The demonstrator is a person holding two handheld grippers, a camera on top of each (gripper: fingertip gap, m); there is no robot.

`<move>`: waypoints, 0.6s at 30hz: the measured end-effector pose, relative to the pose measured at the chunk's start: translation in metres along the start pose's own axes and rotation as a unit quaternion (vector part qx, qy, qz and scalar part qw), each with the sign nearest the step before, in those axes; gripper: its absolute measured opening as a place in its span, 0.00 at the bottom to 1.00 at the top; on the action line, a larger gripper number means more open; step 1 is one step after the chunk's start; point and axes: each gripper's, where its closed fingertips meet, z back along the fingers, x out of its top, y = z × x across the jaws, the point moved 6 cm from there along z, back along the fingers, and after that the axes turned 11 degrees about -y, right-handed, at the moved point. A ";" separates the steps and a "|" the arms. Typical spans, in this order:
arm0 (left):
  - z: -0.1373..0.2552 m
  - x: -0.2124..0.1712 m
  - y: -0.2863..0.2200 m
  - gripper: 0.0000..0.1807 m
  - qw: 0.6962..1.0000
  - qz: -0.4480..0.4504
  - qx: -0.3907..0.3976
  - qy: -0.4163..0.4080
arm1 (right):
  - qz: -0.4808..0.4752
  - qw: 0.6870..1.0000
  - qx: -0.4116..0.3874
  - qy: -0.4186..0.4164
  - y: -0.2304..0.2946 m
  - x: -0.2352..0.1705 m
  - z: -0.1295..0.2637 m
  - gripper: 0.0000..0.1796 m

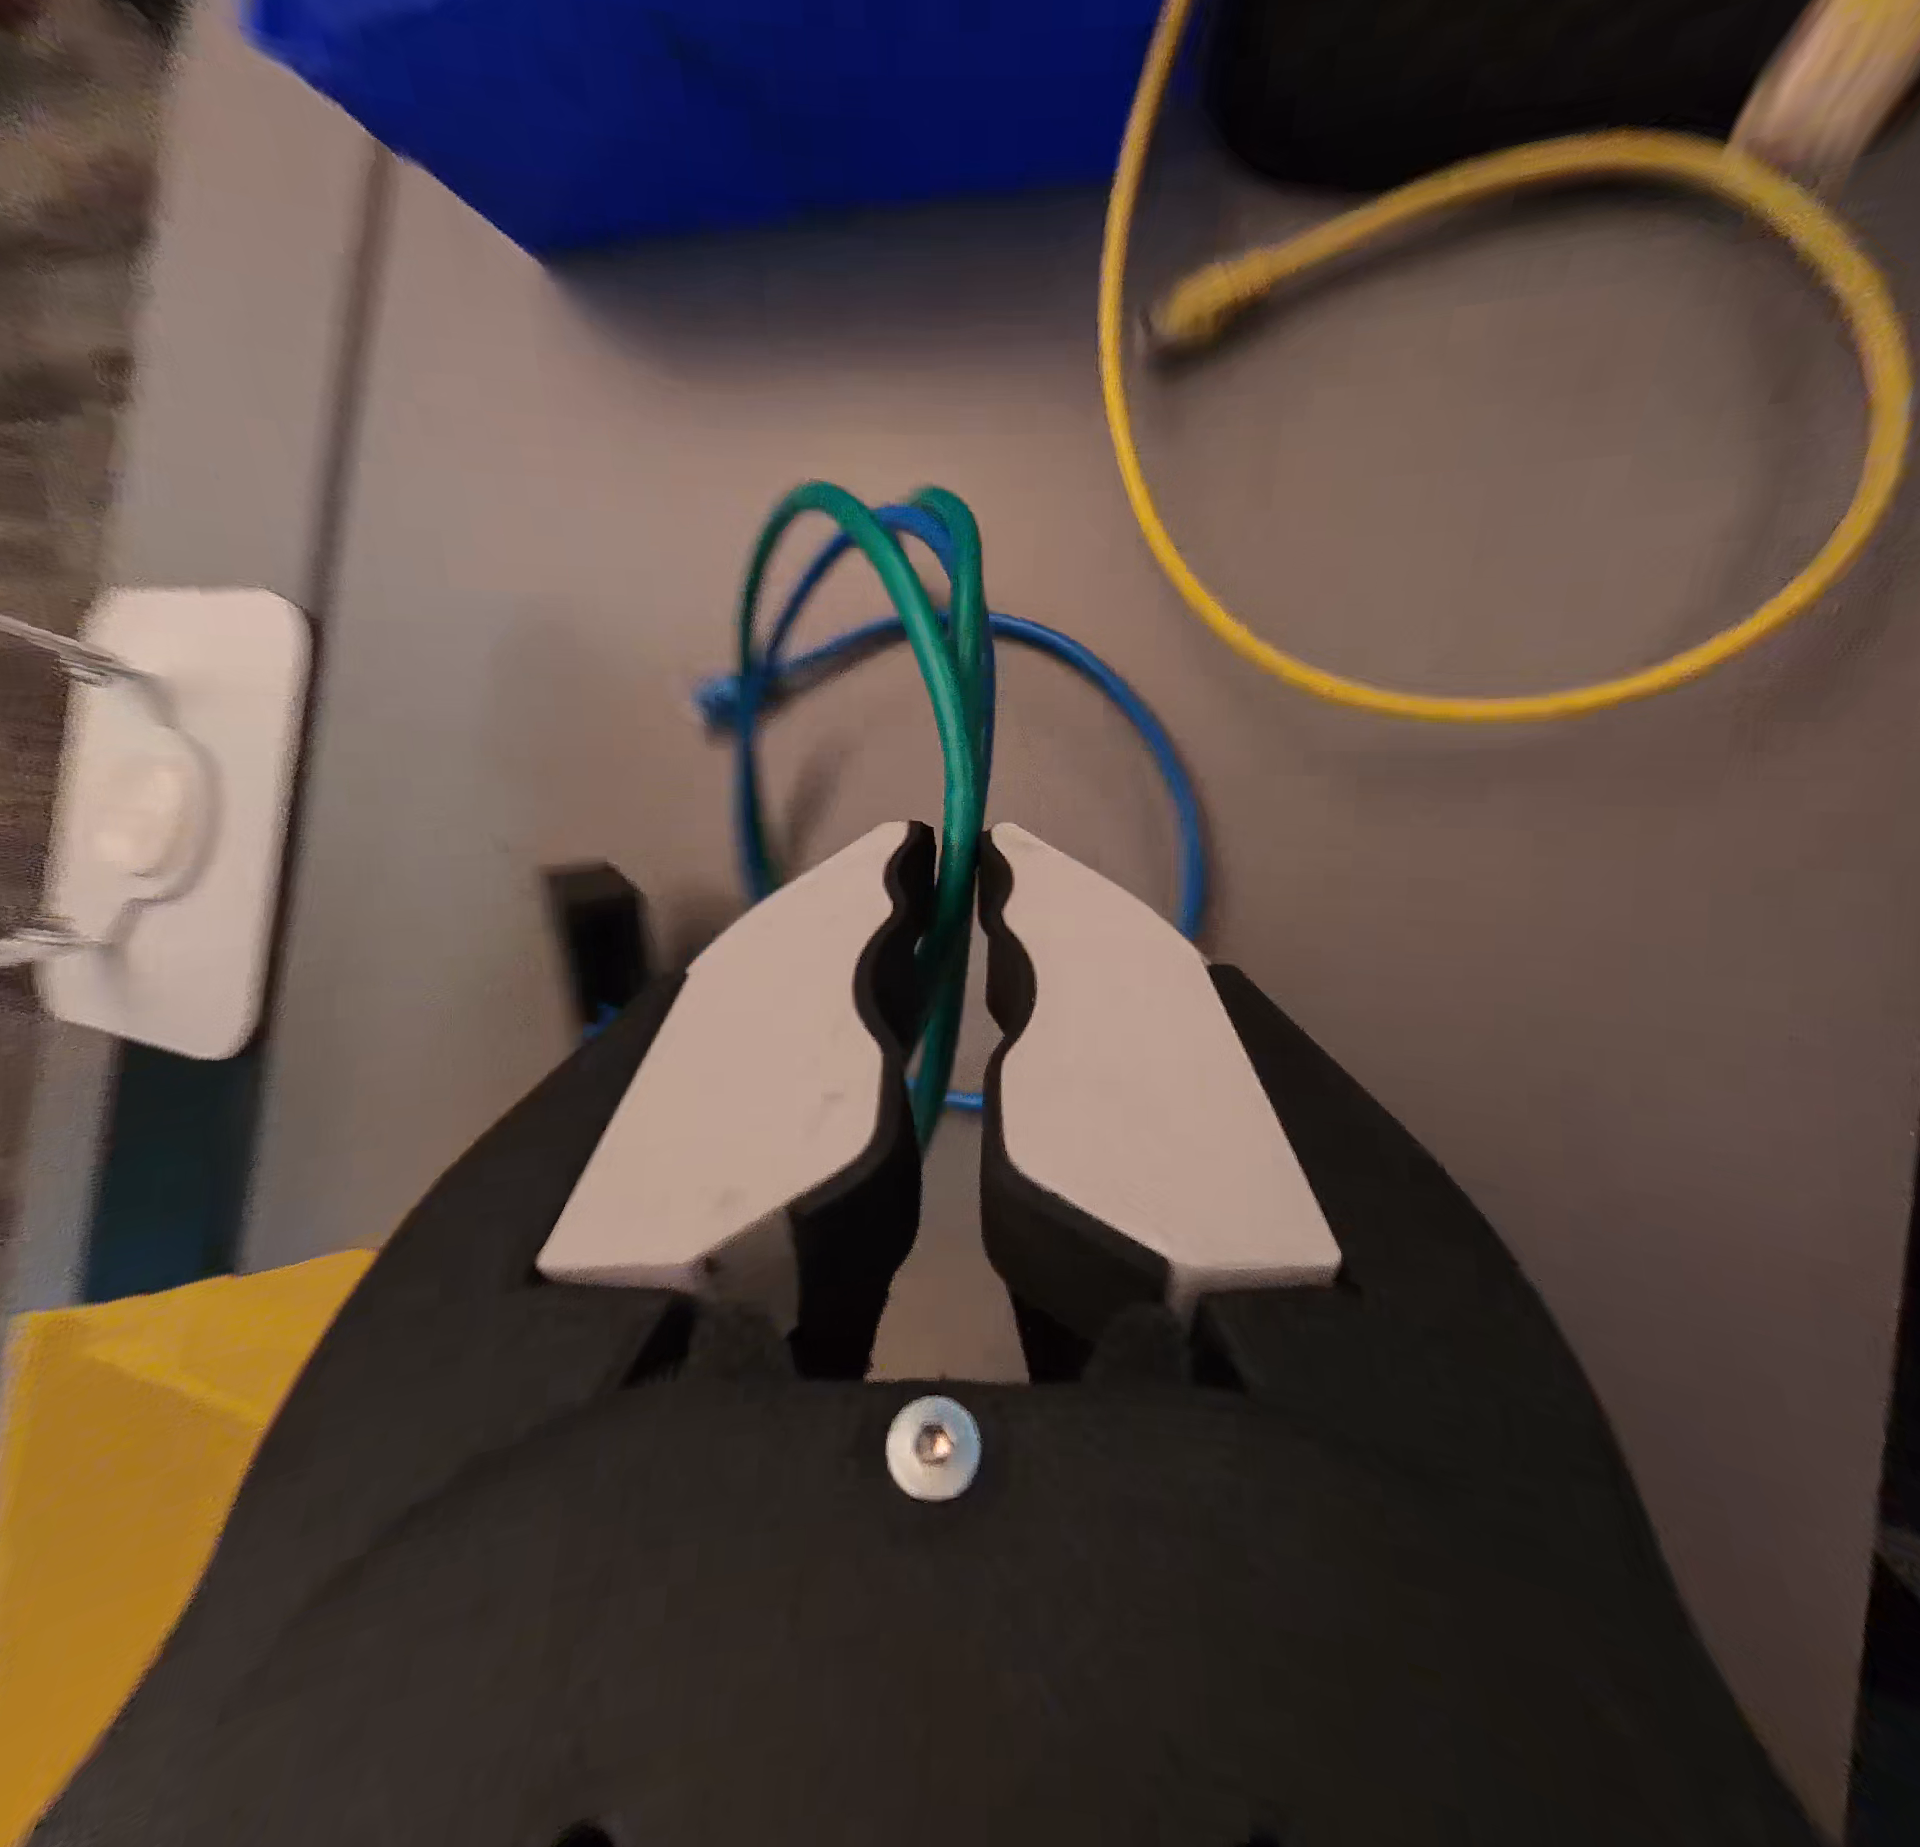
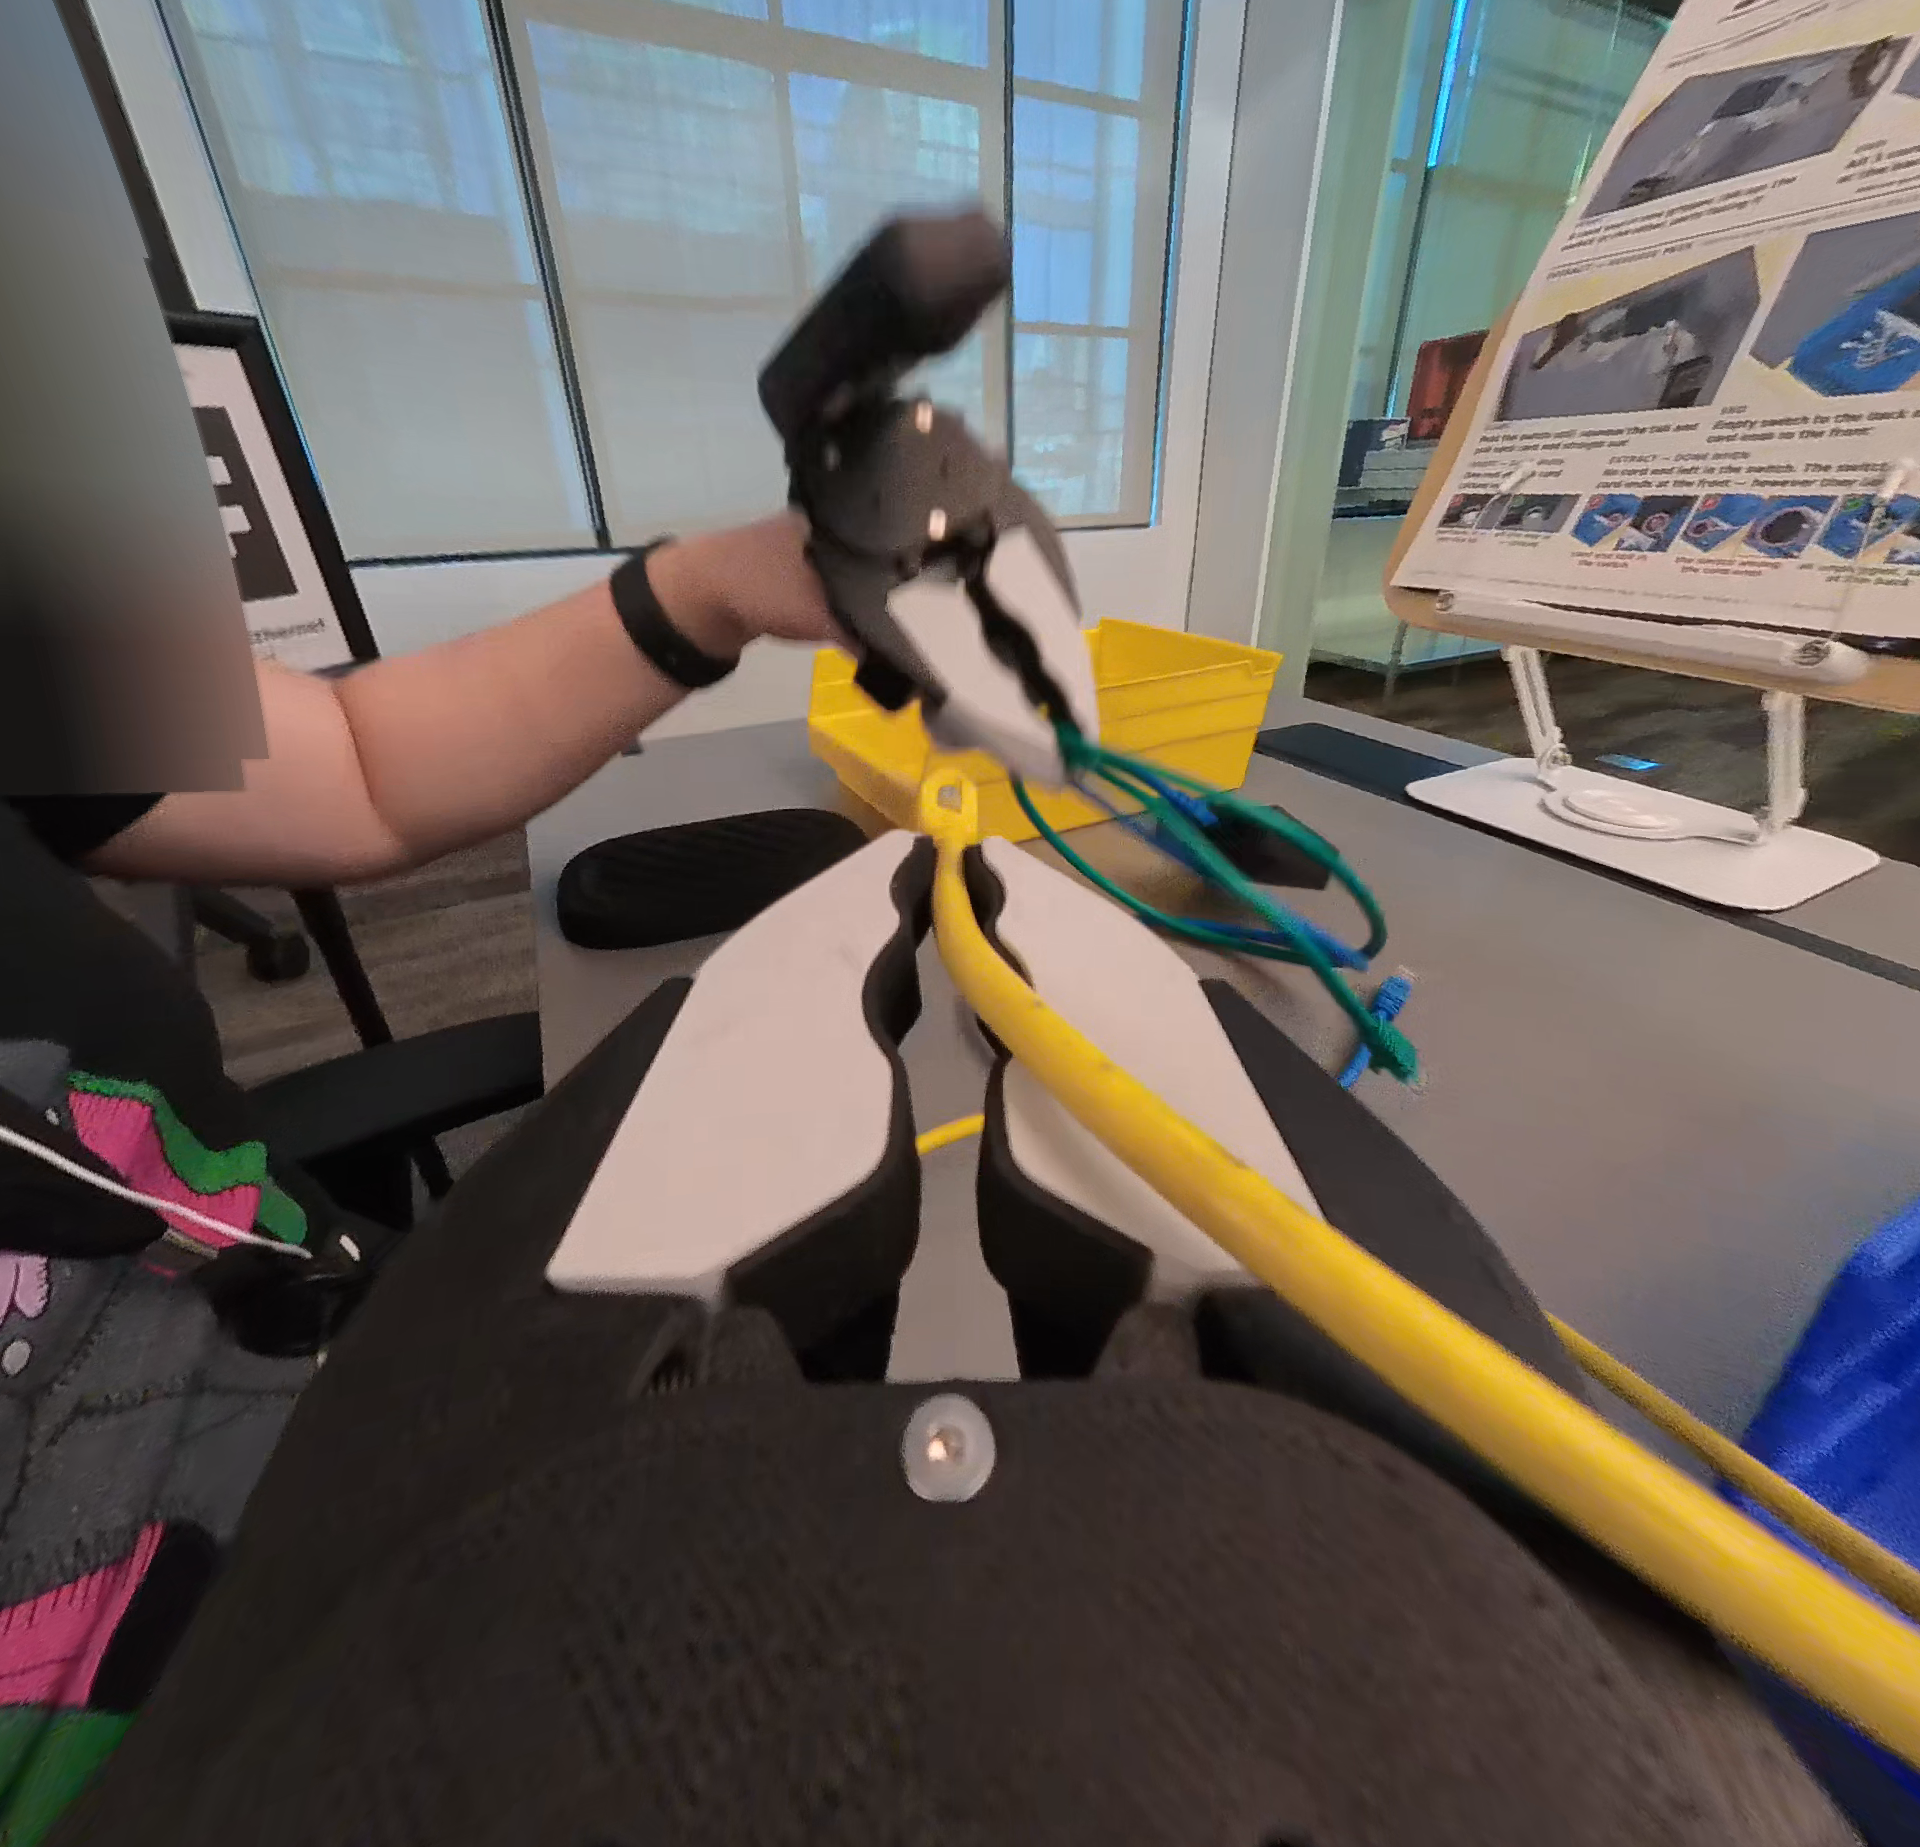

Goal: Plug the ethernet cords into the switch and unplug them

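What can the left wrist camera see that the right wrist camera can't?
Only the left wrist view shows the left gripper up close, its jaws shut on the green cord, with the yellow cord's loose plug lying on the table.

Only the right wrist view shows the right gripper up close, shut on the yellow cord just behind its plug, plus the person's arm, the windows, the black pad and the poster stand.

Both show the green, blue and yellow cords, the yellow bin and the blue bin.
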 end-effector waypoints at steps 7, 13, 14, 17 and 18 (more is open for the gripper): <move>0.033 0.053 0.051 0.03 0.998 -0.029 0.064 0.005 | 0.017 0.997 0.023 0.076 0.004 -0.027 -0.024 0.03; 0.022 0.044 0.056 0.03 0.999 0.043 0.008 -0.027 | 0.044 0.993 0.026 0.107 -0.004 -0.028 -0.057 0.03; 0.022 0.043 0.053 0.03 0.998 0.052 0.005 -0.043 | 0.049 0.992 0.030 0.110 -0.003 -0.027 -0.061 0.03; 0.032 0.051 0.035 0.03 0.991 0.071 -0.020 -0.110 | 0.078 0.987 0.022 0.139 -0.002 -0.033 -0.067 0.03; 0.037 0.056 0.028 0.03 0.988 0.077 -0.030 -0.130 | 0.091 0.984 0.013 0.155 -0.003 -0.038 -0.068 0.03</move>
